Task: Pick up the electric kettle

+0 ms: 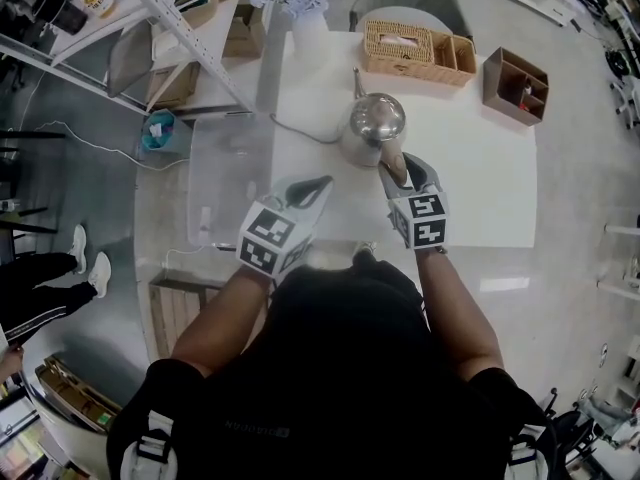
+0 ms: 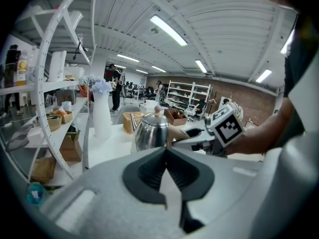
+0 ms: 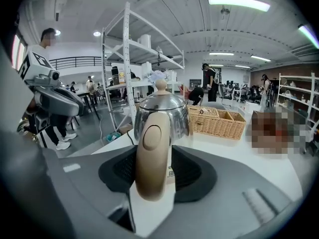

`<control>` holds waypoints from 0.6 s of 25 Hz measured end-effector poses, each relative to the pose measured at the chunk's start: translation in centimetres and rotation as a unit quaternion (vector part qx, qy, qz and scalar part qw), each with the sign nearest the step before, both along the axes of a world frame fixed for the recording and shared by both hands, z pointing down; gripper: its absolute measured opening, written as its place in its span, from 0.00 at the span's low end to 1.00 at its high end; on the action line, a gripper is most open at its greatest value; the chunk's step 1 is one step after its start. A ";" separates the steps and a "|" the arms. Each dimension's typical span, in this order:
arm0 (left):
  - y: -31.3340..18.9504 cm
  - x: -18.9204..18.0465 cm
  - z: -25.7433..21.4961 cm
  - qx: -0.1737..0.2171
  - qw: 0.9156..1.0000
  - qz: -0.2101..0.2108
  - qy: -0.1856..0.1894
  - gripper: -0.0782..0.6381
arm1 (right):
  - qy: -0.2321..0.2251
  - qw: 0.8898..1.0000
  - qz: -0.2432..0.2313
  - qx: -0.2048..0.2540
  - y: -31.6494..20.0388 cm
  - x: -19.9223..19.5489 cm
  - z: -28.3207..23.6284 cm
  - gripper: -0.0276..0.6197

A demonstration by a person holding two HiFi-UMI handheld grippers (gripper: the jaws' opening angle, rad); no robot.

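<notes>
Lidded kettle (image 1: 377, 118) near wicker basket (image 1: 410, 71)

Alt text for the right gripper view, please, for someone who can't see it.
The open jaws of the right tool straddle the beige handle of an electric kettle on a white table, pads not yet closed on it. A wicker basket sits behind and right of the kettle, with shelving and the left tool to the left.
</notes>
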State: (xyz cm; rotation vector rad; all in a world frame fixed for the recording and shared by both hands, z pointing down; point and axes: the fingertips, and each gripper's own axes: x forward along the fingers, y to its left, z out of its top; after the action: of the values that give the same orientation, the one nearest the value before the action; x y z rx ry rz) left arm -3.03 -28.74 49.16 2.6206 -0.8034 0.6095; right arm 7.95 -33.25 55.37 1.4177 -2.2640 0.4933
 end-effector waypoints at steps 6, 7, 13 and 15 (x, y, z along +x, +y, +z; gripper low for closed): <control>-0.4 -0.1 0.3 -0.003 1.000 -0.007 -0.002 0.12 | 0.005 1.000 -0.009 -0.016 0.1 -0.2 1.1 0.29; -0.5 -0.2 0.3 -0.003 1.000 -0.008 -0.002 0.12 | 0.006 1.000 -0.011 -0.015 0.1 -0.2 1.1 0.29; -0.4 0.0 0.8 -0.006 1.000 -0.014 -0.005 0.12 | 0.007 1.000 -0.016 -0.007 -0.2 0.3 1.1 0.27; -0.5 0.2 0.8 -0.004 1.000 -0.014 -0.007 0.12 | 0.003 1.000 -0.014 0.000 -0.6 0.6 0.5 0.26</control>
State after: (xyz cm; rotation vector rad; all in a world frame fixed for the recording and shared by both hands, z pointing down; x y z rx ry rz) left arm -2.87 -29.22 49.92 2.5955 -0.8384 0.6218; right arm 8.50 -33.84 55.91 1.3830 -2.2766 0.4781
